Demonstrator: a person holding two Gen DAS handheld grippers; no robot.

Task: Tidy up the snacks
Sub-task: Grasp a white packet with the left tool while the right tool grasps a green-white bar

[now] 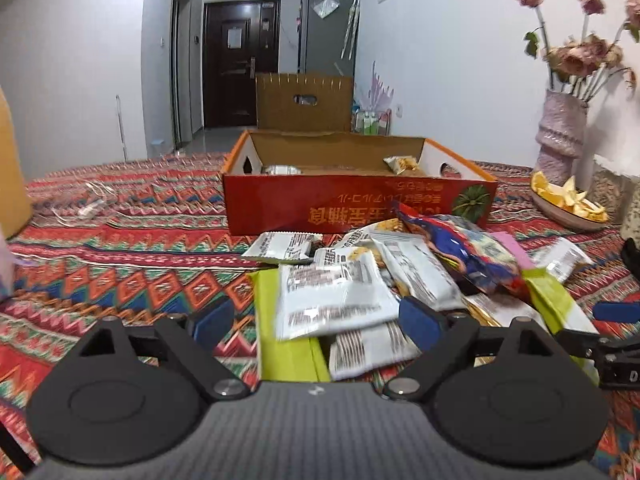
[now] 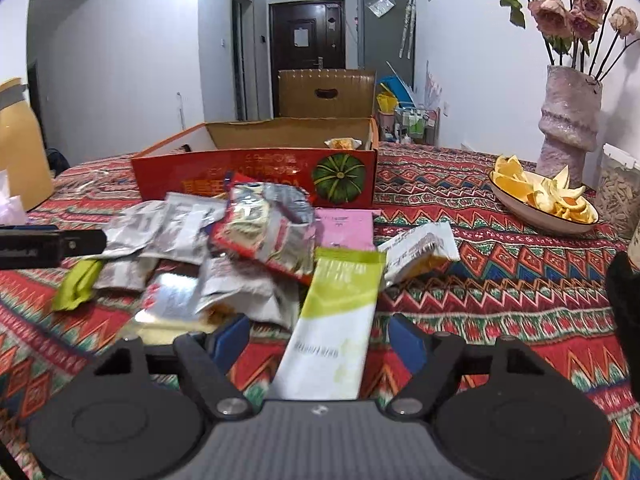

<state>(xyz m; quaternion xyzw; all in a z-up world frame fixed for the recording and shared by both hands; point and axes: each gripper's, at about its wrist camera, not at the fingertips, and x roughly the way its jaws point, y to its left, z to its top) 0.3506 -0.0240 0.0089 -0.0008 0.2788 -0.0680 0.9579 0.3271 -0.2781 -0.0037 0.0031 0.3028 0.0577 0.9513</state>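
Reaching into the snack pile [image 1: 380, 280], left gripper [image 1: 316, 320] gaping over white packets, right gripper [image 2: 320, 340] straddling a green-topped packet [image 2: 336, 320], unpinched; next, squeeze and carry to the far box [image 1: 352, 204].

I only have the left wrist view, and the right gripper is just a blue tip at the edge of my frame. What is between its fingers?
Observer: A green-and-white packet lies lengthwise between the fingers of the right gripper. The jaws are open and the blue pads stand clear of it on both sides.
Operator: And the pink packet? I see only a sliver of it behind the pile.
Observer: The pink packet lies flat on the tablecloth, just in front of the red box. A crumpled red bag overlaps its left edge; the rest is uncovered.
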